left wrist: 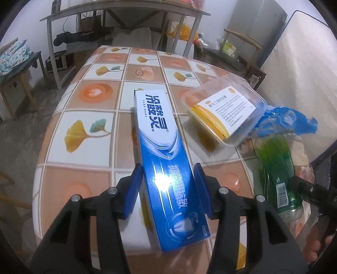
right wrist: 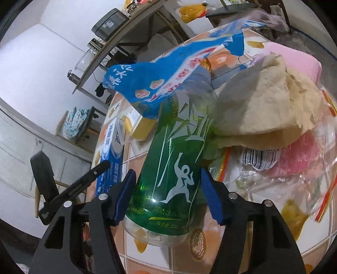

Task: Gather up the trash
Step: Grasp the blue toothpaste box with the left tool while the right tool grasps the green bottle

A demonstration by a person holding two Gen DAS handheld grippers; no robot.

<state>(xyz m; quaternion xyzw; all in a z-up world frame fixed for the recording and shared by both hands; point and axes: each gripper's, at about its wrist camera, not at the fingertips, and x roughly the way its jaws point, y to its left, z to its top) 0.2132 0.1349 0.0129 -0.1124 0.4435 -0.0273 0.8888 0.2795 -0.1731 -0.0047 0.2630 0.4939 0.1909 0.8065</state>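
Note:
A blue and white toothpaste box (left wrist: 166,151) lies lengthwise on the tiled tablecloth (left wrist: 88,126). My left gripper (left wrist: 168,168) straddles the box's near half, its blue pads against both long sides. To the right lies a green plastic bottle (right wrist: 172,168), also in the left wrist view (left wrist: 276,160). My right gripper (right wrist: 167,172) is shut on the bottle's lower body, a pad on each side. A torn blue wrapper (right wrist: 168,71) drapes over the bottle's top. Crumpled brown paper (right wrist: 263,105) and a clear plastic bag (right wrist: 294,172) lie beside it.
A clear lidded container with a yellow label (left wrist: 223,109) sits between the box and the wrapper. A pink cloth (right wrist: 294,57) lies behind the paper. Beyond the table stand a metal-framed desk (left wrist: 126,12), a cushioned stool (left wrist: 19,63) at left and a wooden chair (left wrist: 242,52) at right.

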